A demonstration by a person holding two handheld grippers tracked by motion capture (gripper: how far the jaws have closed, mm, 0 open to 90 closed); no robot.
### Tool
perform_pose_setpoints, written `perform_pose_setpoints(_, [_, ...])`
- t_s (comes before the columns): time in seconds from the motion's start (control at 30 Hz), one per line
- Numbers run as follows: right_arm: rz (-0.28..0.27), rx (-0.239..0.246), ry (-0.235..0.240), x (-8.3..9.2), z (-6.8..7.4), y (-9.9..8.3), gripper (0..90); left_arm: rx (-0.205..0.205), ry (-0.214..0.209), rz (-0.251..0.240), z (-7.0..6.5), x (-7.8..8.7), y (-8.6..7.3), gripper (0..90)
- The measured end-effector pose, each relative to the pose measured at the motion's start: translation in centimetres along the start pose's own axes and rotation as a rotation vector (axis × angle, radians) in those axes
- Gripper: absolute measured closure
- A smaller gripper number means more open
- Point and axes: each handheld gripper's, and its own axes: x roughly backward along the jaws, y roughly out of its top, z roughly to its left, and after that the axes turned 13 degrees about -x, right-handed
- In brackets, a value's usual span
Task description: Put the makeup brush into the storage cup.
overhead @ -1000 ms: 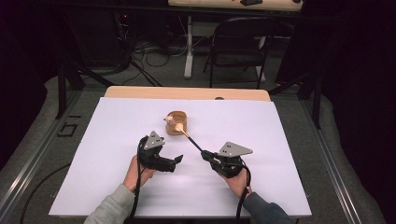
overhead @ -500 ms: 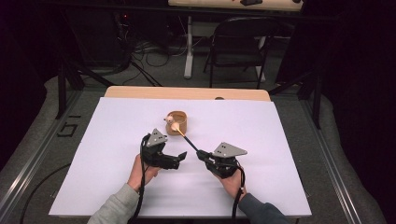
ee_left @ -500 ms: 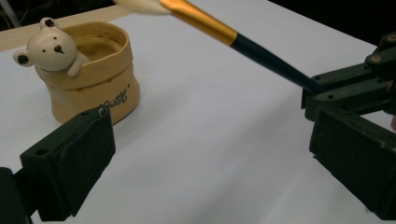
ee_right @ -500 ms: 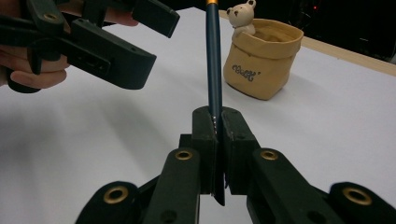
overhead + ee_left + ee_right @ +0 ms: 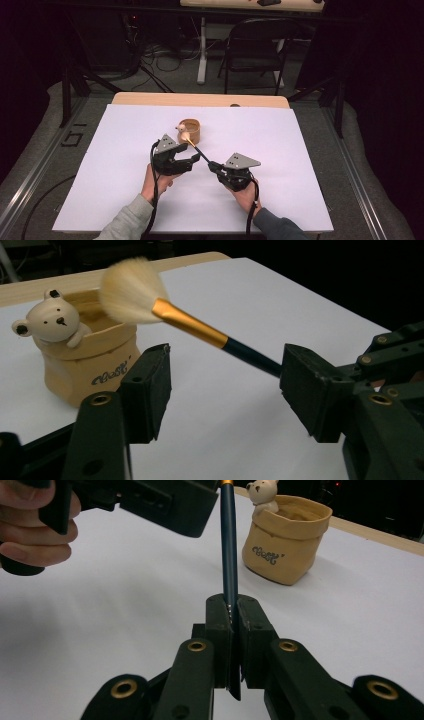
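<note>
A white sheet-covered table (image 5: 280, 165) carries a tan ceramic sack-shaped pot with a small bear figure (image 5: 190, 131). Just in front of the pot, the left gripper (image 5: 186, 162) has been closing its jaws; they stand apart around the handle, not touching it. The right gripper (image 5: 214, 165) clamps the dark handle of a gold-ferruled, pale-bristled brush (image 5: 195, 326), whose bristles hover at the pot's rim.

1. A white sheet (image 5: 125, 165) covers most of the wooden table (image 5: 200, 99).
2. Behind the table stands a dark folding chair (image 5: 255, 55) on a grey floor (image 5: 320, 120).
3. Cables (image 5: 160, 60) lie on the floor near a white post (image 5: 202, 50).
4. The room around is dark.
</note>
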Motion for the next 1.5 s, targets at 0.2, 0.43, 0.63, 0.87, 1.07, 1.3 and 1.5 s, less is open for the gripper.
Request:
perform_pose_setpoints(0.2, [0.027, 0.007, 0.019, -0.7, 0.7, -0.2, 85.1, 0.032, -0.017, -0.017, 0.2, -0.1, -0.2, 48.8])
perform_pose_setpoints(0.43, [0.050, 0.007, 0.019, -0.9, 0.7, -0.2, 85.1, 0.039, -0.044, -0.047, 0.1, -0.1, -0.2, 59.1])
perform_pose_setpoints(0.63, [0.074, 0.008, 0.022, -1.2, 0.5, -0.3, 85.1, 0.035, -0.042, -0.053, 0.0, -0.1, -0.1, 64.5])
perform_pose_setpoints(0.87, [0.078, 0.012, 0.014, -1.3, 0.5, -0.3, 85.1, 0.030, -0.056, -0.082, -0.2, -0.1, 0.1, 70.1])
perform_pose_setpoints(1.07, [0.093, 0.014, 0.016, -1.6, 0.6, -0.5, 84.8, 0.046, -0.132, -0.112, -0.1, 0.0, 0.1, 77.3])
perform_pose_setpoints(1.3, [0.102, 0.014, 0.015, -1.6, 0.6, -0.4, 76.0, 0.000, -0.175, -0.116, -0.6, 0.3, 0.6, 83.5])
perform_pose_setpoints(1.5, [0.121, 0.023, 0.000, -1.2, 0.5, -0.2, 50.9, -0.043, -0.130, -0.089, -0.2, 0.9, 1.2, 83.5])
